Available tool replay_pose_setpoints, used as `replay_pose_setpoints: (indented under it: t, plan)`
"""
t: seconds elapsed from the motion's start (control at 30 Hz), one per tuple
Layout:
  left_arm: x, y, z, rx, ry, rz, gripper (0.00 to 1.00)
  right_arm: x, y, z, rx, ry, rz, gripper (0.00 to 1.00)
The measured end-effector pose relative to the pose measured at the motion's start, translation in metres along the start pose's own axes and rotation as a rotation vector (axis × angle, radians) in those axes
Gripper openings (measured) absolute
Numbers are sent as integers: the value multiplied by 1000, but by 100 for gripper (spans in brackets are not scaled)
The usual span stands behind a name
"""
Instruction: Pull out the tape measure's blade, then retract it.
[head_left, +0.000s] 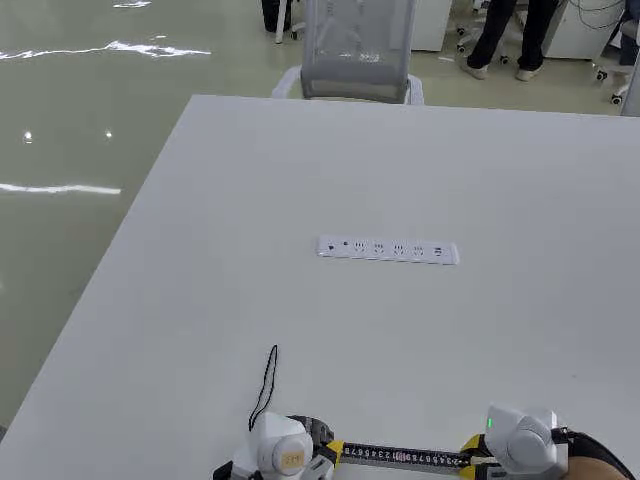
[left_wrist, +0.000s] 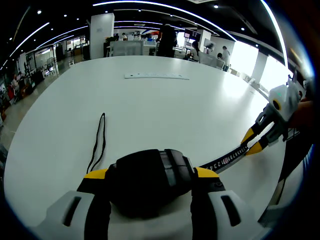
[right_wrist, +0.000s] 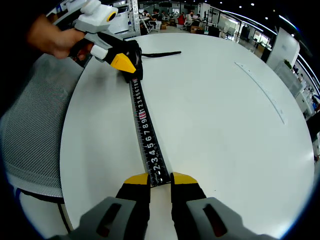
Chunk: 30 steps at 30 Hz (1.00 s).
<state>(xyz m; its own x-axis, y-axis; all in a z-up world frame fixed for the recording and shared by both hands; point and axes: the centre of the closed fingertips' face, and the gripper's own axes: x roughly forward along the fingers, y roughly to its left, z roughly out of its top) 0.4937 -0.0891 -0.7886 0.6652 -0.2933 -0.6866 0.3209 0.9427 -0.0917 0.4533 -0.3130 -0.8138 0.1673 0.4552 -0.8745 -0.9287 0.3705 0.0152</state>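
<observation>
1. The left tool (left_wrist: 150, 175), at the bottom of the left gripper view, has its yellow-tipped jaws spread wide and clamped on either side of the tape measure's black case (left_wrist: 147, 195).
2. The right tool (right_wrist: 160, 181), at the bottom centre of the right gripper view, is closed to a narrow gap, pinching the end of the blade (right_wrist: 145, 125).
3. The blade lies pulled out along the white desk (head_left: 400, 160) between the two tools, at the bottom edge of the head view.
4. I'd judge the blade thin, springy and slick, likely to snap back if freed, so its end is the sound hold.
5. The case looks rigid and chunky, and gripping across its sides suits it.
6. Its black strap (left_wrist: 97, 142) trails loose, left of the case.
</observation>
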Motion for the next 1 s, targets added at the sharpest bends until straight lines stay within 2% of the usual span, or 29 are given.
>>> replay_pose_setpoints:
  t: [1.0]
  plan:
    - [1,-1,0,8,-3,1,62,7,5,14,-8,-5,6,14]
